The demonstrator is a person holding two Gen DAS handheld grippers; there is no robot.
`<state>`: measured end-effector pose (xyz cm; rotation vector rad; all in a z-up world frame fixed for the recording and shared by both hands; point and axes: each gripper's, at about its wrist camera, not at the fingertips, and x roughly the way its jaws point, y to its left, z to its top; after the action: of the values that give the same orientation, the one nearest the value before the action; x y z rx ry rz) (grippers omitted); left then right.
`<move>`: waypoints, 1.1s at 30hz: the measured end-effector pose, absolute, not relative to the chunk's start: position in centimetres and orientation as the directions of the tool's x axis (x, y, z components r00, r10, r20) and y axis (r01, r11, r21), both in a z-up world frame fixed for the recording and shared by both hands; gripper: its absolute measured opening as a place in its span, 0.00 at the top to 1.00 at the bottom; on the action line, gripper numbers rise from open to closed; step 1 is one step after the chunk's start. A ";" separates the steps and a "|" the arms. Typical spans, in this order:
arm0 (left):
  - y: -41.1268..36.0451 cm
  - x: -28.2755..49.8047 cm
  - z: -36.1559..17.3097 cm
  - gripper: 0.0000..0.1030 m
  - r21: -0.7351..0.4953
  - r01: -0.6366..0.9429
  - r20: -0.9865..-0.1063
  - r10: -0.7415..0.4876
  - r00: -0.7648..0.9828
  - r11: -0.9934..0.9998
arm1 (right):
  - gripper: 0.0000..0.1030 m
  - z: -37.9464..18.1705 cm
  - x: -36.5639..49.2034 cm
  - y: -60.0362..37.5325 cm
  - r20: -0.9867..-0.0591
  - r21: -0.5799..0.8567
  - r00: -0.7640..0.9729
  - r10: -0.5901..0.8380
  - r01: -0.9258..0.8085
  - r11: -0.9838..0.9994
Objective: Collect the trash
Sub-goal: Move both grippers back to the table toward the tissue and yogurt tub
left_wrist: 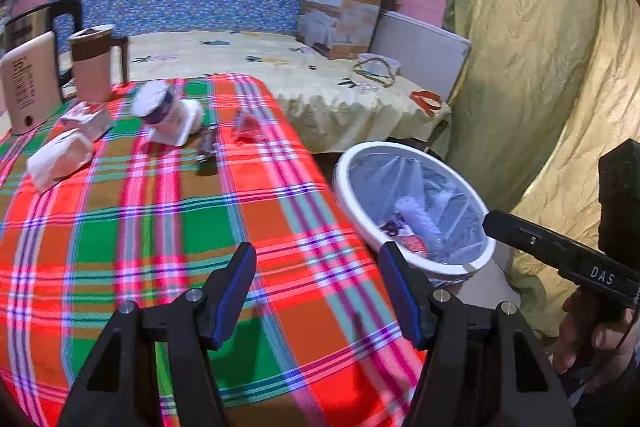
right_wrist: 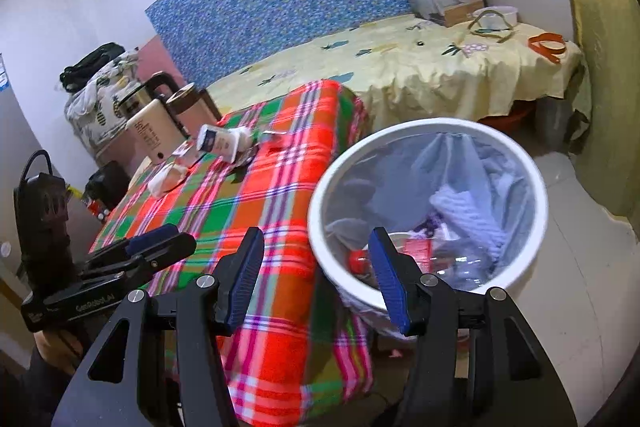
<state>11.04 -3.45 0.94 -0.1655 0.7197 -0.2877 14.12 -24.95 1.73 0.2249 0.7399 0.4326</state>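
Trash lies at the far end of the plaid-covered table (left_wrist: 160, 227): a tipped white cup (left_wrist: 168, 111), crumpled white paper (left_wrist: 60, 157), a small carton (left_wrist: 86, 119), a red wrapper (left_wrist: 248, 125) and a dark wrapper (left_wrist: 208, 147). My left gripper (left_wrist: 318, 287) hangs open and empty over the table's near right part. A white bin (left_wrist: 400, 147) with a clear liner stands on the floor beside the table and holds tissue and wrappers. My right gripper (right_wrist: 316, 275) is open and empty, straddling the table edge and the bin's rim (right_wrist: 424, 125). The cup (right_wrist: 224, 143) also shows there.
A kettle (left_wrist: 36, 19), a beige box (left_wrist: 28, 79) and a brown mug (left_wrist: 94, 63) stand at the table's far left. Behind is a bed with a yellow sheet (left_wrist: 240, 55) carrying a cardboard box (left_wrist: 340, 11). A yellow curtain (left_wrist: 540, 67) hangs to the right.
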 end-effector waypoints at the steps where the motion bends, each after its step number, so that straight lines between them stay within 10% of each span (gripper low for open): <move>1: -3.1 10.9 0.9 0.36 -0.242 0.192 -0.625 -0.304 0.719 0.951 | 0.45 1.6 14.1 -24.5 -0.602 0.349 0.650 0.464 -0.309 0.885; 33: 9.4 11.9 0.7 0.36 -0.161 -0.035 -0.631 -0.076 0.772 0.986 | 0.45 2.7 17.6 -13.5 -0.669 0.234 0.552 0.498 -0.480 0.846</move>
<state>11.90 9.37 0.74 -0.1676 0.6898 -0.0227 17.58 -13.45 2.73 0.0245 0.7988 0.5784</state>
